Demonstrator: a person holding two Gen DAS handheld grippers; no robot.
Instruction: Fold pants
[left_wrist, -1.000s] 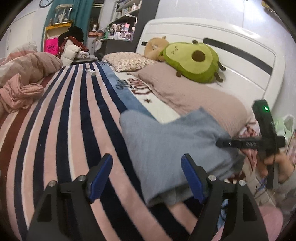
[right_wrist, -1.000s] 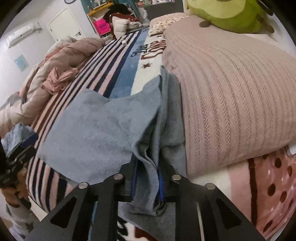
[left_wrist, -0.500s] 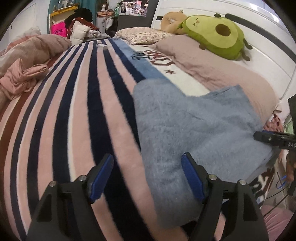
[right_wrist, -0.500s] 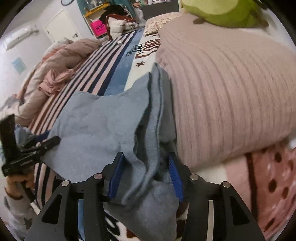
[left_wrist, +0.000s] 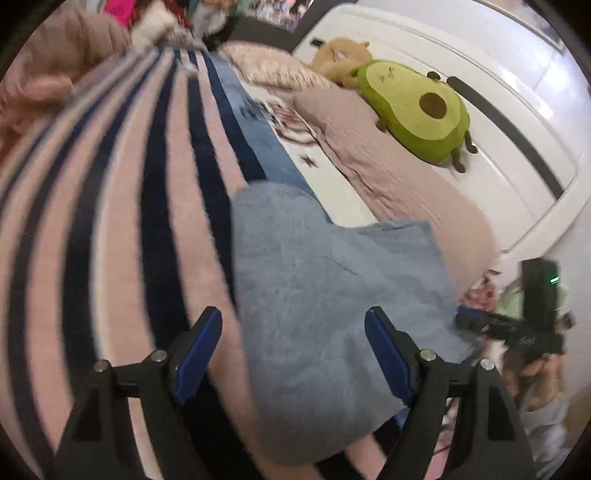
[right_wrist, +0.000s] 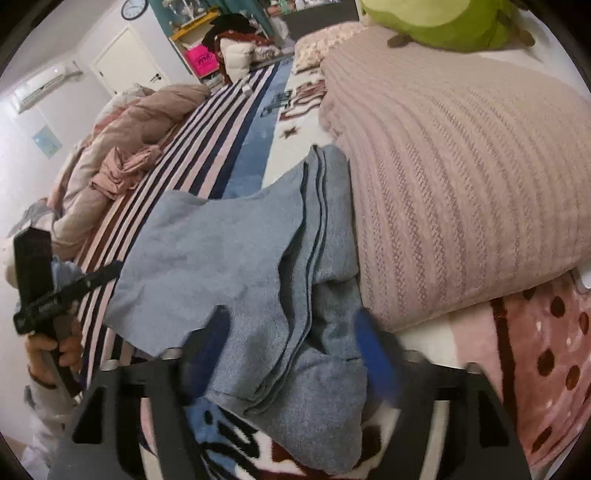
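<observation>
Right wrist view: the right gripper (right_wrist: 291, 350) has just been opening, its jaws spread, letting go of the pants (right_wrist: 236, 258) folded on the bed (right_wrist: 207, 136) beside the pillow (right_wrist: 461, 184). The left gripper (left_wrist: 291, 350) hovers spread above them; smooth bunched edge layers before the next fold.

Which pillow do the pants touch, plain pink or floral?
The plain pink pillow: the pants lie against its edge. The floral pillow sits farther up the bed, apart.

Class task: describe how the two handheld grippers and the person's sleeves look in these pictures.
Both the left gripper and the right gripper have black angular frames, silver screws and blue-padded fingers. A green light glows on the right one's upright black block. Pale sleeves cover the wrists.
</observation>
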